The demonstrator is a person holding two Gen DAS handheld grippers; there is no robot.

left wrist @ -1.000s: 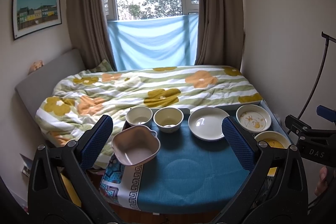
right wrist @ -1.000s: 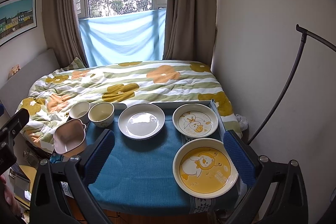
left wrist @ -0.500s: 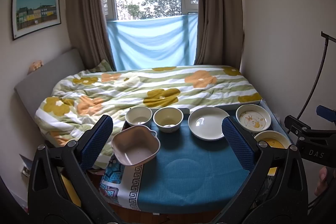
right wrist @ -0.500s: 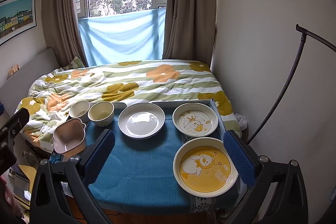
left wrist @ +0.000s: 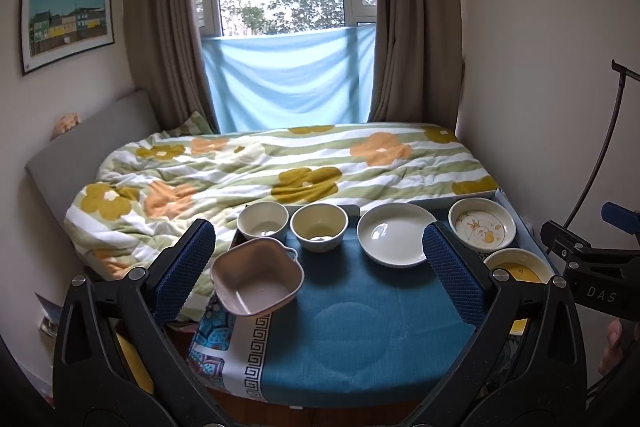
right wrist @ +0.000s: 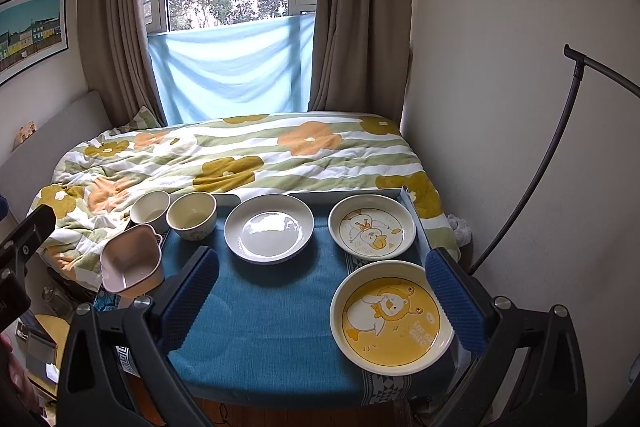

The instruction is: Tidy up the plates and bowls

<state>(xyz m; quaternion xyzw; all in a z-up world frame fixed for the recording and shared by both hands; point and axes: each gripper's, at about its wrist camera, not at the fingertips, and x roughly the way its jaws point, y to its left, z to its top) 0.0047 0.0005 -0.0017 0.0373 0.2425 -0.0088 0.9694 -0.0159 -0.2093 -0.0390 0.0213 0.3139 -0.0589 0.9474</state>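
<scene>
On the blue-clothed table (left wrist: 360,339) stand a pink square bowl (left wrist: 256,281), a white bowl (left wrist: 262,221), a cream bowl (left wrist: 319,227), a plain white plate (left wrist: 394,239), a white duck plate (left wrist: 482,229) and a yellow duck plate (right wrist: 392,317). The same dishes show in the right wrist view: pink bowl (right wrist: 130,263), white bowl (right wrist: 150,207), cream bowl (right wrist: 191,215), plain plate (right wrist: 269,233), white duck plate (right wrist: 372,227). My left gripper (left wrist: 320,267) is open and empty above the table's near half. My right gripper (right wrist: 324,295) is open and empty, its right finger beside the yellow plate.
A bed with a flowered quilt (left wrist: 280,171) lies right behind the table. A wall (right wrist: 500,107) and a curved black stand (right wrist: 540,167) are on the right. The right gripper's body (left wrist: 592,279) shows at the right edge of the left wrist view.
</scene>
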